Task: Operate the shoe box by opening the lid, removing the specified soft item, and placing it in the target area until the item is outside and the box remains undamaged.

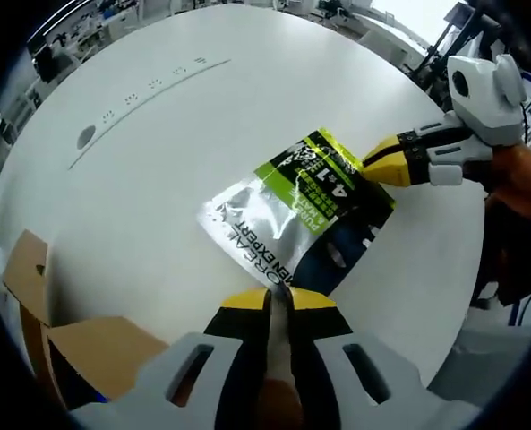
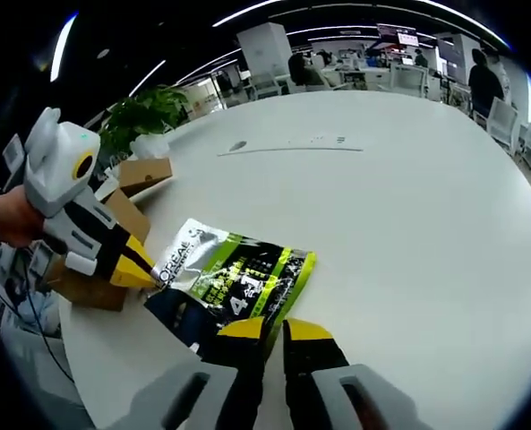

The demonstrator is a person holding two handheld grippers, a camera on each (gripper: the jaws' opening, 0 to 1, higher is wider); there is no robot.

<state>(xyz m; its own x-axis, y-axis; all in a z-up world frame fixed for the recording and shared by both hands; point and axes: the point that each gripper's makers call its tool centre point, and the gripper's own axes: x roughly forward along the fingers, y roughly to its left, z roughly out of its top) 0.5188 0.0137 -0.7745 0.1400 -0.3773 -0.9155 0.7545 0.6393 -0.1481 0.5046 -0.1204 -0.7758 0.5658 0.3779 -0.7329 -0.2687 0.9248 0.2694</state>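
A soft pouch, silver, green and black with printed lettering, lies flat over the white round table. My left gripper is shut on its near silver edge. From the right comes my right gripper, its yellow tips pinched on the pouch's green end. In the right gripper view the pouch lies just ahead of my right gripper, whose jaws are closed onto its near edge, and my left gripper grips the silver corner. The brown cardboard shoe box stands open at the table's edge.
The box sits by the table rim, with a green plant behind it. A grey cable slot runs across the far side of the table. Desks, chairs and people fill the background. A person's hand holds the left gripper.
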